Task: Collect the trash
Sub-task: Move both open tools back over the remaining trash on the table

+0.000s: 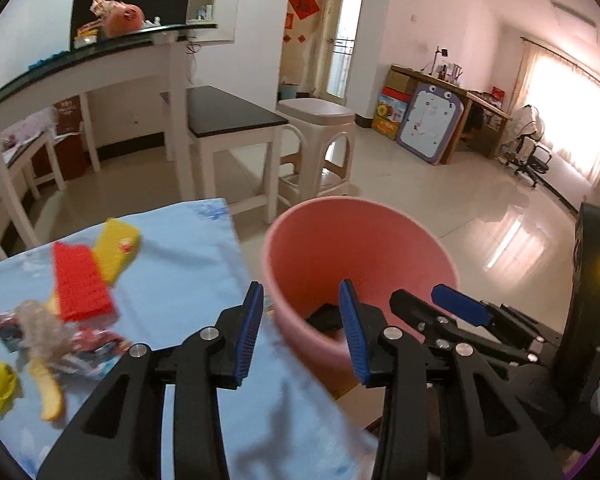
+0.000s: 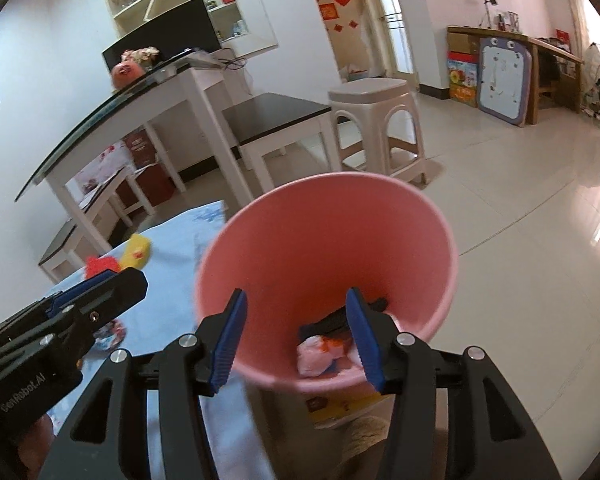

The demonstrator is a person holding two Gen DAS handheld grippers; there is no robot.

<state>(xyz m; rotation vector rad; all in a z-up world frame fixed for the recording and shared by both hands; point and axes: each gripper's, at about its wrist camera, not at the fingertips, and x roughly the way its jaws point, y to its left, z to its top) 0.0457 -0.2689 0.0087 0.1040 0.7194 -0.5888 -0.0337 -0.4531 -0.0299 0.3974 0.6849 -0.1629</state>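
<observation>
A table covered with a pale blue cloth (image 1: 188, 280) occupies the near left; beyond it lie a glossy tiled floor (image 1: 440, 184), a white console with a dark glass top (image 1: 100, 56), a dark-topped side table (image 1: 228, 110) and a beige plastic stool (image 1: 320, 136). A pink bin (image 2: 328, 240) stands just beside the cloth's right edge, upright, its mouth facing up toward the cameras; inside it lie a crumpled pink-white wrapper (image 2: 316, 354) and a dark item, partly hidden. On the cloth, trash remains: a red ribbed packet (image 1: 84, 284) with its long axis running away from the camera, a yellow packet (image 1: 118, 250) tilted behind it and touching it, crinkled wrappers (image 1: 56, 336), a yellow crumple (image 1: 0, 386). The left gripper (image 1: 300, 332) hangs over the bin's near rim with jaws wide and empty. The right gripper (image 2: 296, 340) hangs above the bin's mouth, jaws apart, nothing between them.
</observation>
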